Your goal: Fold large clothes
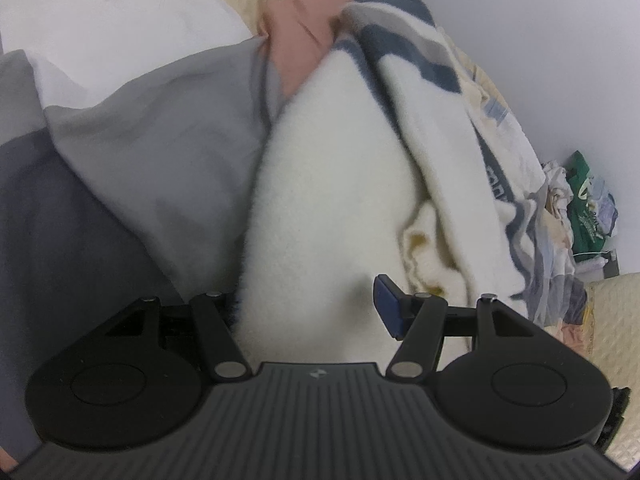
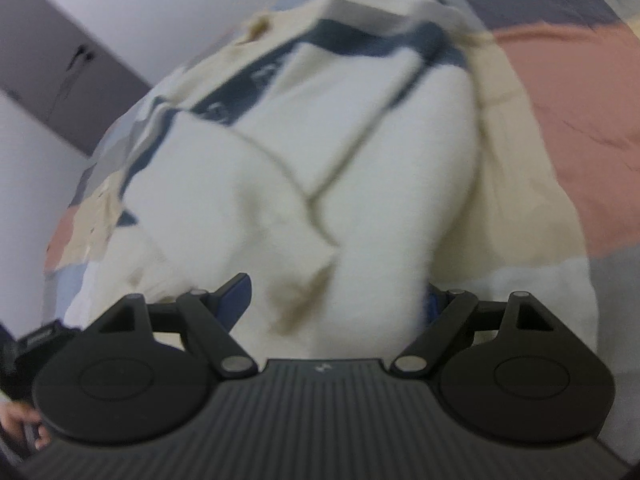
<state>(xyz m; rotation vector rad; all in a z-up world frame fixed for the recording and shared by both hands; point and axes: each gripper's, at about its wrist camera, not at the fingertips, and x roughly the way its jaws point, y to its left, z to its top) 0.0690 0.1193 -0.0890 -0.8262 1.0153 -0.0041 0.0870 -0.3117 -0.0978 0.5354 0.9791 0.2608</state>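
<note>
A large cream fleece garment (image 1: 340, 184) with navy and grey stripes lies bunched on a bed. In the left wrist view my left gripper (image 1: 308, 312) stands wide open with the cream fabric between the jaws; only its right blue pad (image 1: 388, 308) shows, the left is hidden by the cloth. In the right wrist view the same garment (image 2: 320, 168) fills the middle, blurred. My right gripper (image 2: 336, 300) is also wide open around a thick fold of it, with the left blue pad (image 2: 236, 300) visible and the right pad mostly covered.
The bed has a patchwork cover (image 1: 152, 152) of grey, white, pink and beige panels; it also shows in the right wrist view (image 2: 580, 120). A heap of other clothes (image 1: 576, 216) lies by the wall at the right. A dark door (image 2: 60, 64) stands at the upper left.
</note>
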